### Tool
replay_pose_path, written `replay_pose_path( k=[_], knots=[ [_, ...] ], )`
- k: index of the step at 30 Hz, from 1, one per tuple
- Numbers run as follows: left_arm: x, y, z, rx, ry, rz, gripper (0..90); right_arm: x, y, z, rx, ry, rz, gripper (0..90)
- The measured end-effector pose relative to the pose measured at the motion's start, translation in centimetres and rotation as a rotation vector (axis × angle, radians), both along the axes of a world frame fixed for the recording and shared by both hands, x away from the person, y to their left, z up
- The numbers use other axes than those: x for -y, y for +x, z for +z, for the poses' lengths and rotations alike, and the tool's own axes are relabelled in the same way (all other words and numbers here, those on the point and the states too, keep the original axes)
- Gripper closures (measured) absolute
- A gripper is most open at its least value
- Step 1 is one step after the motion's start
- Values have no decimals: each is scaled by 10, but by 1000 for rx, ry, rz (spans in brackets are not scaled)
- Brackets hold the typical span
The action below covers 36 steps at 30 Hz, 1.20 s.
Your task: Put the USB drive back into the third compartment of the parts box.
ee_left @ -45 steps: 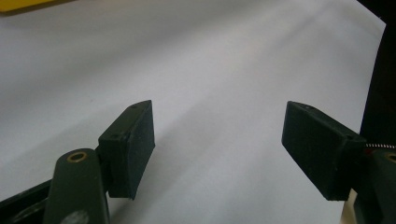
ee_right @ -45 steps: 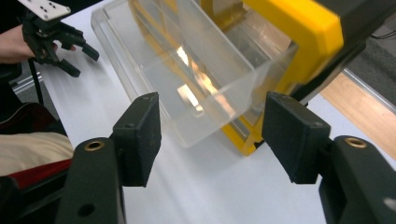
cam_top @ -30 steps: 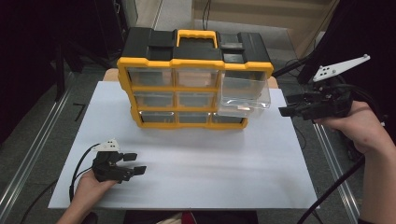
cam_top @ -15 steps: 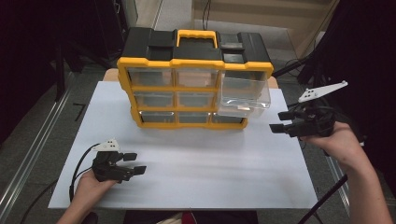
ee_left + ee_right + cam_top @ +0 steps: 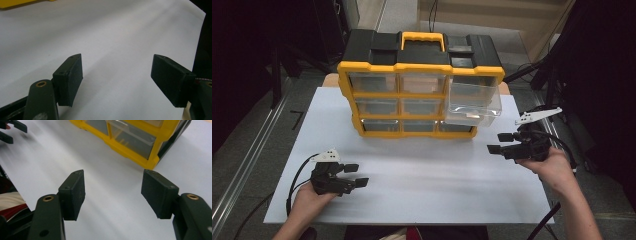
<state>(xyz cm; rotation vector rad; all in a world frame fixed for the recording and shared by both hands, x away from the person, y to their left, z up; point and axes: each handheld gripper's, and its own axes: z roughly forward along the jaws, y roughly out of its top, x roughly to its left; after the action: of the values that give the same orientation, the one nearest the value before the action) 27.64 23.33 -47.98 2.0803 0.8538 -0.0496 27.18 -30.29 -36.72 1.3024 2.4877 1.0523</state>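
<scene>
A yellow and black drawer organizer (image 5: 412, 85) (image 5: 140, 142) stands at the back of the white table top (image 5: 422, 170). Its clear top-right drawer (image 5: 474, 102) is pulled out toward me; the other drawers sit flush. My left gripper (image 5: 354, 175) (image 5: 116, 77) rests open near the front left of the table, nothing between its fingers. My right gripper (image 5: 499, 142) (image 5: 113, 192) hovers open at the right edge of the table, below and right of the pulled-out drawer, holding nothing.
Metal rails (image 5: 247, 165) run along the table's left side, and dark stands and cables (image 5: 552, 75) are at the back right. A cable (image 5: 297, 180) loops from the left gripper. White surface spreads between the two grippers.
My right gripper has moved down and toward me, away from the pulled-out drawer, to the table's right edge. The left gripper has stayed put.
</scene>
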Motion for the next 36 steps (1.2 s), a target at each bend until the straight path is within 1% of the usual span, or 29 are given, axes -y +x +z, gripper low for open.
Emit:
replay_pose_path(
  k=[4, 6, 8, 9, 14, 17, 22, 23, 26, 29, 30, 33, 36],
  knots=[
    [0, 0, 0, 3, 1, -1, 271, -2, -3, -11, 1, 21, -37, 334],
    [0, 0, 0, 1, -1, 2, 271, -3, -5, -15, 11, 19, -77, 333],
    [0, 0, 0, 0, 0, 1, 271, -4, -7, -21, 14, 40, -78, 333],
    [0, 0, 0, 1, -1, 1, 271, -5, -8, -25, 8, 41, -86, 333],
    [0, 0, 0, 0, -2, 2, 271, -13, -11, -47, -6, 53, -92, 333],
    [0, 0, 0, 1, 0, 0, 271, -18, -12, -59, -6, 66, -87, 333],
    [0, 0, 0, 1, -2, 0, 271, -28, -14, -75, -19, 58, -68, 333],
    [0, 0, 0, 1, -4, 0, 271, -30, -14, -78, -19, 62, -66, 332],
    [0, 0, 0, 2, -5, -3, 271, -35, -15, -85, -21, 72, -59, 332],
    [0, 0, 0, 2, -6, -4, 271, -39, -16, -91, -13, 63, -54, 333],
    [0, 0, 0, 2, -7, -4, 271, -40, -16, -93, -16, 71, -46, 333],
    [0, 0, 0, 2, -6, -5, 271, -43, -18, -97, -18, 81, -43, 333],
    [0, -1, 1, 5, -9, -4, 271, -44, -19, -101, -13, 95, -40, 333]
  ],
)
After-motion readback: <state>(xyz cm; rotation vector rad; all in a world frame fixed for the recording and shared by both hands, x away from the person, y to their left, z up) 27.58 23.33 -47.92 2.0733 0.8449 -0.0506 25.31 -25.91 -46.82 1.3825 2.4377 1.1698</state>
